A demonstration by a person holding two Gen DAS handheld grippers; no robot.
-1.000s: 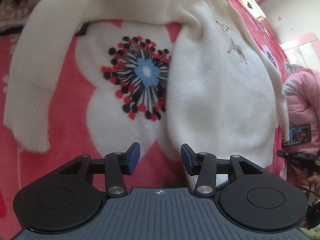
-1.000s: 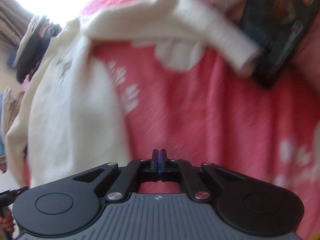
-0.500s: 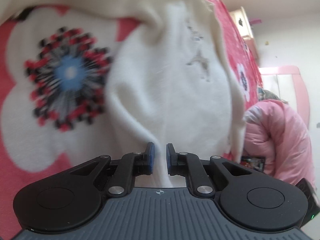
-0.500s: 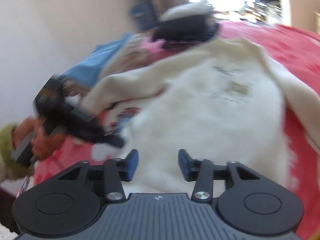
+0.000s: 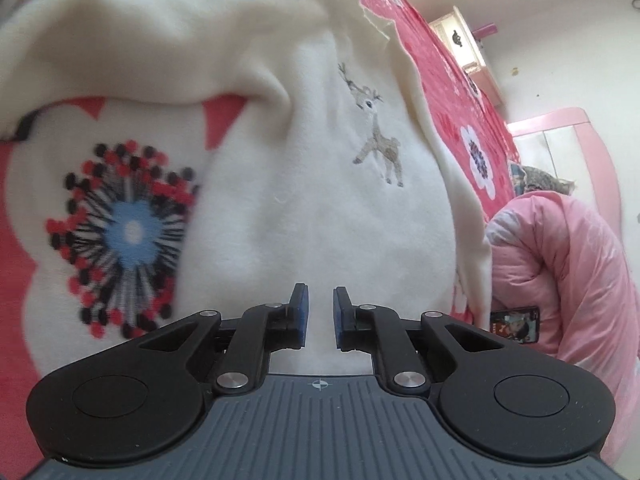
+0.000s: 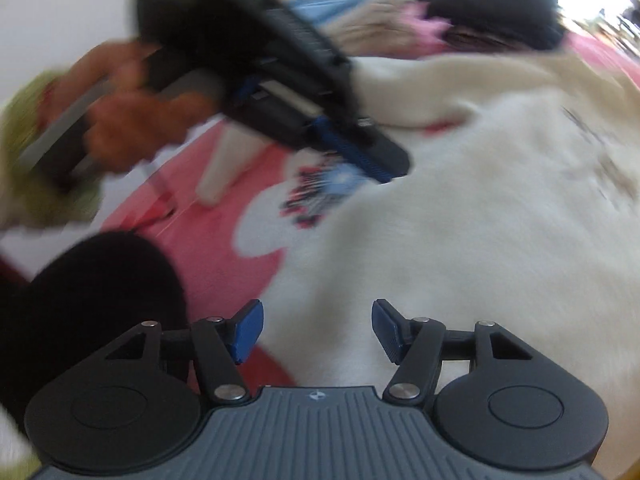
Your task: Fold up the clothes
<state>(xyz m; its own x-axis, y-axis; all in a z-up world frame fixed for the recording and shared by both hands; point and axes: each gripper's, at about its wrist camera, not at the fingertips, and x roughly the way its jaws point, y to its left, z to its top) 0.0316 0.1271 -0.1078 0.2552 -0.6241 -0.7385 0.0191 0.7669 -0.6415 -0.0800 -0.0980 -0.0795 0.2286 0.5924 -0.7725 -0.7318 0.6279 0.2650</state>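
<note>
Only your right wrist view catches your left hand (image 6: 132,120) gripping the other tool, blurry, up and left of the right tongs (image 6: 316,330). The cream sweater (image 5: 320,208) with the deer (image 5: 376,136) lies spread on the red flowered bed (image 5: 24,216), straight ahead of both tongs. Left tongs (image 5: 318,312) are barely parted over fabric, gripping nothing; right ones gape wide, empty.
</note>
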